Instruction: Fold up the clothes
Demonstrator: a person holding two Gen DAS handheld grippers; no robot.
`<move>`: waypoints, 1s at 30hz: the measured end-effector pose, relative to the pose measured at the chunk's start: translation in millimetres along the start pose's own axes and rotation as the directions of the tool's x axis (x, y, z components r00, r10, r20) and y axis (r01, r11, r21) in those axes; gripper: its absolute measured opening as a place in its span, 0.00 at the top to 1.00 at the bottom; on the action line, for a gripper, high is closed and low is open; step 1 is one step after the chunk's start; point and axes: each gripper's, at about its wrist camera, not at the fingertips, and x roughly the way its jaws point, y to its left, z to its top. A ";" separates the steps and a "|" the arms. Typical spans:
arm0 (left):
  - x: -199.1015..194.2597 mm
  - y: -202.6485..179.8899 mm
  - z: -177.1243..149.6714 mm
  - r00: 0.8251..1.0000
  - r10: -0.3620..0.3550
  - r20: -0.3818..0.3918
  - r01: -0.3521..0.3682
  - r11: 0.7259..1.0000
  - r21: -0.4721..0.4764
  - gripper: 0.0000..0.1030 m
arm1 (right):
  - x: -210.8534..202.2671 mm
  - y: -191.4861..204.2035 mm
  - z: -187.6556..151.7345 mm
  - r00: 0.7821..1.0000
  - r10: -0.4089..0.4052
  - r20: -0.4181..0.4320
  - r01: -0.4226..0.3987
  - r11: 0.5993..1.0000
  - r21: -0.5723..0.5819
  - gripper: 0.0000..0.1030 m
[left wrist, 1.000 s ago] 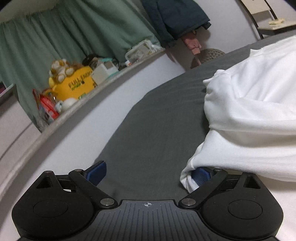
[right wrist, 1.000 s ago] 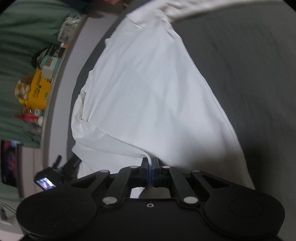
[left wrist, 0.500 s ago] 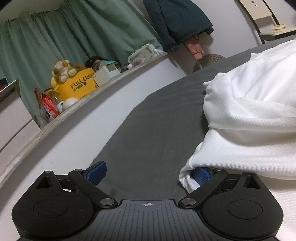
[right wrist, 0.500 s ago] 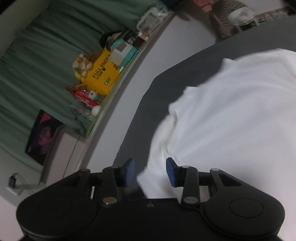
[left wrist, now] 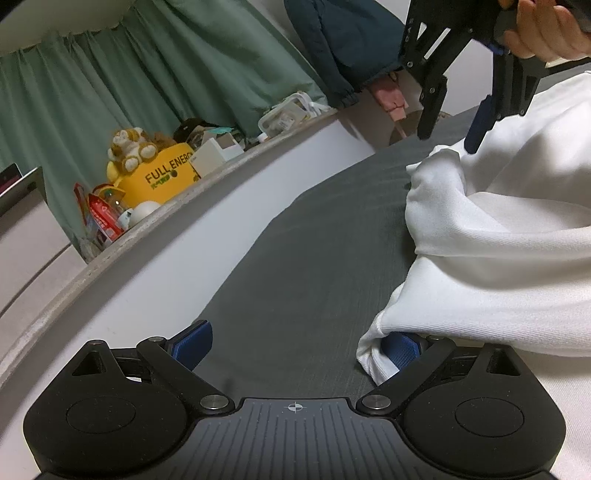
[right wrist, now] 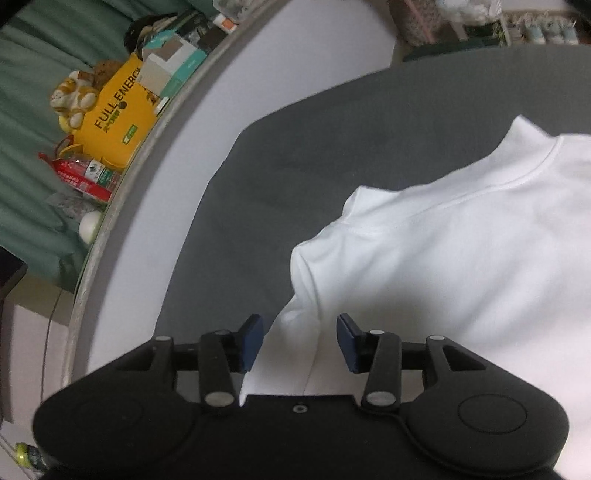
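Two grippers work over a white garment [right wrist: 461, 258] lying on a dark grey bed surface [left wrist: 314, 258]. The left gripper [left wrist: 295, 345] is spread wide, its right finger tucked under the garment's edge. The right gripper [right wrist: 301, 341] hovers spread above a folded sleeve.

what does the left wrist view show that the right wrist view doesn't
Only the left wrist view shows the right gripper from outside, open above the white shirt, the hand holding it, and the open left gripper. Only the right wrist view shows the shirt's collar seam. Both show the grey bed and yellow box.
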 end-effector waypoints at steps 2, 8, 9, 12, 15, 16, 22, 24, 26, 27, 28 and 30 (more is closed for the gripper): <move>0.0 0.7 0.6 1.000 -0.002 -0.001 0.002 1.000 -0.001 0.06 | 5.2 2.0 0.8 1.000 0.014 -0.005 -0.015 1.000 -0.015 0.58; 0.2 1.6 0.9 1.000 -0.005 -0.001 0.005 1.000 -0.005 0.06 | 28.1 12.8 5.0 0.999 -0.035 0.022 0.037 0.997 -0.072 0.94; 0.2 1.8 1.0 1.000 -0.006 0.000 0.006 1.000 -0.006 0.06 | 30.7 14.6 6.0 0.999 -0.037 0.039 0.040 0.996 -0.077 0.94; 0.3 2.1 1.0 1.000 -0.007 0.000 0.007 1.000 -0.008 0.06 | 37.6 27.0 16.3 0.993 -0.027 0.116 0.040 0.993 -0.114 0.94; 0.4 2.5 1.1 1.000 -0.009 0.000 0.009 1.000 -0.010 0.06 | 53.7 40.0 32.6 0.989 -0.030 0.143 0.050 0.989 -0.138 0.94; 0.5 2.6 1.1 1.000 -0.009 0.000 0.009 1.000 -0.011 0.06 | 60.1 42.8 36.4 0.989 -0.038 0.143 0.059 0.988 -0.146 0.94; 2.6 6.4 0.8 1.000 -0.023 -0.009 0.023 0.999 -0.028 0.06 | 89.6 29.5 36.9 0.993 -0.052 0.103 0.066 0.989 -0.132 0.94; 3.4 7.8 0.6 1.000 -0.028 -0.013 0.028 0.999 -0.035 0.06 | 86.2 19.4 40.3 0.996 0.000 0.088 0.007 0.997 -0.079 0.92; 4.2 9.2 0.5 0.999 -0.034 -0.017 0.033 0.999 -0.041 0.04 | 71.8 12.4 43.4 0.993 0.044 0.112 -0.037 0.997 -0.065 0.82; 4.6 9.9 0.5 0.999 -0.036 -0.018 0.035 0.998 -0.045 0.04 | 60.6 9.3 44.7 0.989 0.054 0.139 -0.045 0.996 -0.071 0.71; 5.0 10.6 0.4 0.999 -0.039 -0.020 0.038 0.998 -0.048 0.04 | 46.8 6.1 45.6 0.983 0.051 0.177 -0.036 0.996 -0.085 0.61; 5.7 11.9 0.3 0.999 -0.044 -0.024 0.043 0.998 -0.055 0.04 | 21.2 -6.4 50.8 0.976 0.028 0.215 -0.008 0.996 -0.092 0.57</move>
